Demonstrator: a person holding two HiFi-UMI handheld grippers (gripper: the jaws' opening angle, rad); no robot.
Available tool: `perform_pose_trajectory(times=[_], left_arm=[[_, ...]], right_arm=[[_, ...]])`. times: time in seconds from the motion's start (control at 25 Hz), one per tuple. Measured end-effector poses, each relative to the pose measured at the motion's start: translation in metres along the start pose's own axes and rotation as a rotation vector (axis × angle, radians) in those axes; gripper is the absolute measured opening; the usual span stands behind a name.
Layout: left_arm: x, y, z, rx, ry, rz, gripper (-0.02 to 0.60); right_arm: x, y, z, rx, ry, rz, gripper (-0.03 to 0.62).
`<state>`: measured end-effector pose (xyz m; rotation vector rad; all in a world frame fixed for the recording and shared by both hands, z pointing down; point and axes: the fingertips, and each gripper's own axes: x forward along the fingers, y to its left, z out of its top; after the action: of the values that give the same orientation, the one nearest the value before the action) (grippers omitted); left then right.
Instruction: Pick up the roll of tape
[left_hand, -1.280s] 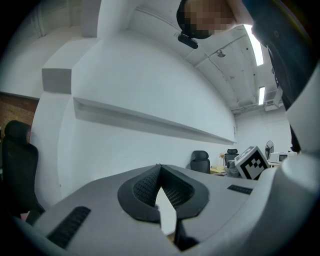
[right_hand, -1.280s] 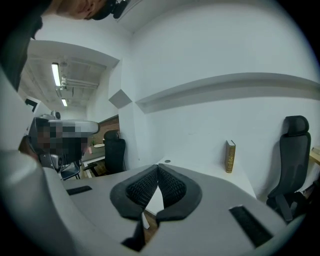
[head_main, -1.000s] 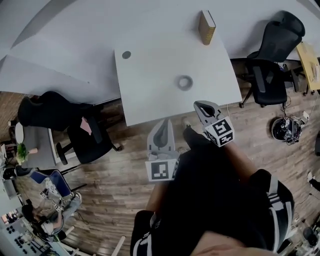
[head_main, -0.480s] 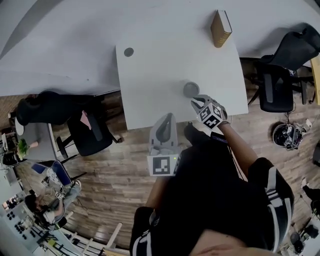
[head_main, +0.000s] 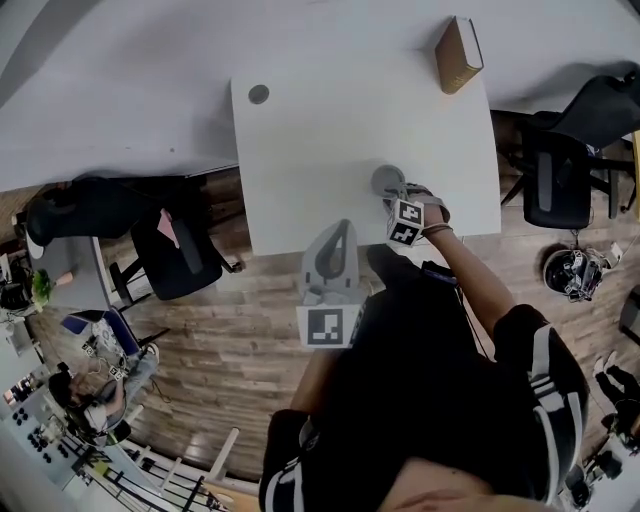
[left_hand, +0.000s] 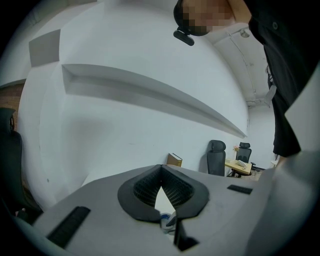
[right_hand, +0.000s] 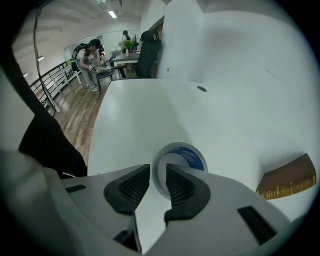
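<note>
- Tape (head_main: 384, 179) lies flat on the white tabletop (head_main: 310, 150), near the front edge, right of middle; blue label on top in the right tool view (right_hand: 193, 156).
- Right tool (head_main: 391, 196) is held in the person's right hand and points steeply down onto the tape.
- Right tool view (right_hand: 157, 176): the jaws are apart and have just been opening. They straddle the near wall of the roll, one pad outside the ring and the other over its hole. The wall shows in the gap, and the pads do not look pressed on it.
- Left tool (head_main: 340, 228) is held low and nearly level, tips at the tabletop's front edge, well left of the tape.
- Left tool view (left_hand: 161, 170): pads meet at the tips, with nothing gripped between them.
- Book (head_main: 458, 54) stands at the far right corner of the tabletop, well apart from the tape; its brown edge shows at right in the right tool view (right_hand: 287, 183).
- Small round grommet (head_main: 259, 94) at the far left corner of the tabletop.
- Black office chairs (head_main: 165, 240) stand on the wood floor on both sides.
</note>
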<state>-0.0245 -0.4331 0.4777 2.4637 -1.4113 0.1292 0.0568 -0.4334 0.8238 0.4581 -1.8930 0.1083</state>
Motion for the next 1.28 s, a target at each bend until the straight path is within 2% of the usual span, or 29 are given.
perform_pose_trajectory(times=[0.28,0.4,0.48,0.64,0.92,1.12,1.28], left_arm=[[-0.007,0.005,-0.001,0.005,-0.004,0.021,0.015],[-0.018,0.006,0.0,0.012,-0.015,0.028,0.015],[-0.029,0.006,0.002,0.008,-0.025,0.035,0.015],[-0.057,0.002,0.003,0.02,-0.053,0.03,0.015],[-0.13,-0.005,-0.001,0.019,-0.092,0.013,0.015],[-0.195,-0.029,-0.011,0.031,-0.144,-0.04,0.015],[-0.244,-0.042,-0.021,0.021,-0.151,-0.069,0.015]], right_arm=[[0.02,0.003,-0.007,-0.072,0.068,0.001,0.117],[0.022,0.005,-0.011,-0.119,0.106,-0.025,0.093],[0.02,0.009,-0.011,-0.114,0.112,-0.029,0.081],[0.009,0.027,-0.011,-0.049,0.097,-0.024,0.081],[-0.031,0.079,-0.002,0.02,0.06,-0.079,0.078],[-0.089,0.127,0.006,0.18,-0.067,-0.146,0.077],[-0.143,0.165,0.019,0.319,-0.198,-0.217,0.076]])
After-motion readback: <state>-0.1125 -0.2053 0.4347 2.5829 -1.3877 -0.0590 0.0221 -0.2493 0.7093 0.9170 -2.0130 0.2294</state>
